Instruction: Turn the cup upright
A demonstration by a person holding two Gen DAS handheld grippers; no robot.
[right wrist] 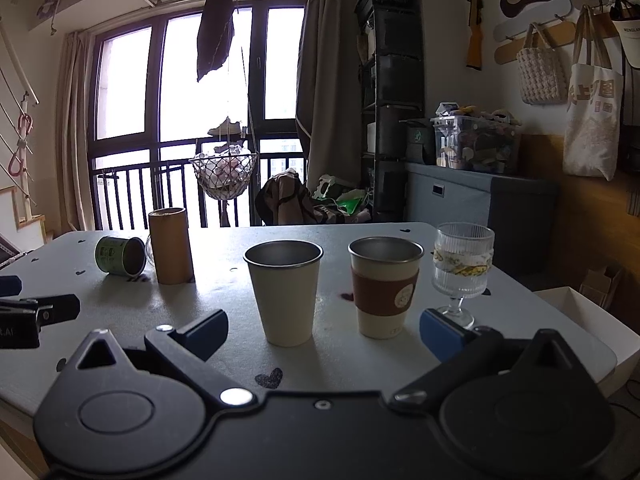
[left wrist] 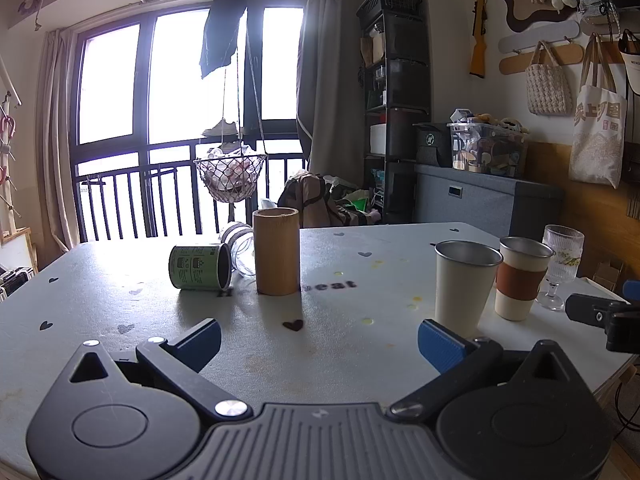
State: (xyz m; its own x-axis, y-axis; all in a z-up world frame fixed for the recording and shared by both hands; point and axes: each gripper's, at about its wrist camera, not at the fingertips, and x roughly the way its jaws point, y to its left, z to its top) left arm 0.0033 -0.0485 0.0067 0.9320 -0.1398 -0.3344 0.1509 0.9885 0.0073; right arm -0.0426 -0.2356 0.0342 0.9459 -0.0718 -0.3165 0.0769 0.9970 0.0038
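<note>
daylight floods in from the window, which is blown out to white in both views, leaving the room's right side dimmer. backlit cups cast soft shadows toward the camera across the counter. fisheye distortion bends the edges; focus stays sharp.

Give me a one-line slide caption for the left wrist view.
Open left tool faces an upright bamboo cup, with a green cup and a clear glass lying on their sides beside it on the table.

A pale grey table printed with small dark hearts is shown. Upright on it are a bamboo cylinder, a cream cup, a brown-sleeved cup and a ribbed stemmed glass. A green cup and a clear jar are lying on their sides.
</note>
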